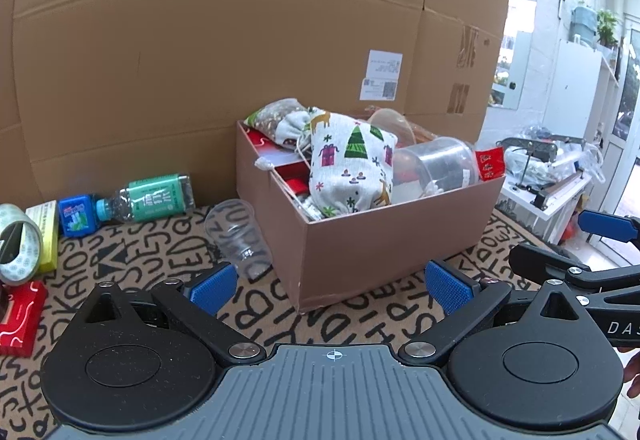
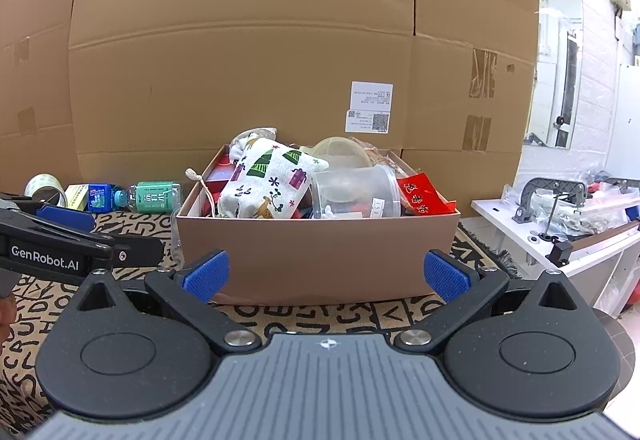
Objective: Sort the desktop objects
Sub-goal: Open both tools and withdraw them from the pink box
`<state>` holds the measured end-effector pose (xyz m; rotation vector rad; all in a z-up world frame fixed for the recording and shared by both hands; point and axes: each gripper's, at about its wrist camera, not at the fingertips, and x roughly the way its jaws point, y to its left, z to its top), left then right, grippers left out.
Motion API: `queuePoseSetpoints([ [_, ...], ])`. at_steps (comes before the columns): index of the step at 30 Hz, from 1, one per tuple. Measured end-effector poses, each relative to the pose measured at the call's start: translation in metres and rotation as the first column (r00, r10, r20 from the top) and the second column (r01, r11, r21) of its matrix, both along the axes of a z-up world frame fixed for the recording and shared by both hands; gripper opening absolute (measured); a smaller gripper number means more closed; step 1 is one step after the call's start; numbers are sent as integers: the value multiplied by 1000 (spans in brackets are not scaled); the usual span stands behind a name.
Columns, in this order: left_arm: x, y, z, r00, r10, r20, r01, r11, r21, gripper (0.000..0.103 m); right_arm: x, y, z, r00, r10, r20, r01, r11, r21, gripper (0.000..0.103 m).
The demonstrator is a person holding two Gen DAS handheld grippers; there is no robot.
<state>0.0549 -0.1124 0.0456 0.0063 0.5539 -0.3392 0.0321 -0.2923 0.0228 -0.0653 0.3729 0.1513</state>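
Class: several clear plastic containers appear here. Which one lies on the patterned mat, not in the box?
The clear plastic cup, on its side on the mat just left of the brown box. The lidded clear jar lies inside the box.

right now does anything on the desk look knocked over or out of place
Yes. A clear plastic cup lies tipped on its side on the mat, left of the brown box. A green-labelled bottle also lies flat by the cardboard wall. The box is heaped above its rim.
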Motion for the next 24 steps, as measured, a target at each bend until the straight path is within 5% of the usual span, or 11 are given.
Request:
queuePoseSetpoints([
  [24,3,3,-4,1000,3,8,-3,1000,-24,103,5,5,-4,1000,9,-14,-10,1000,-14,103],
])
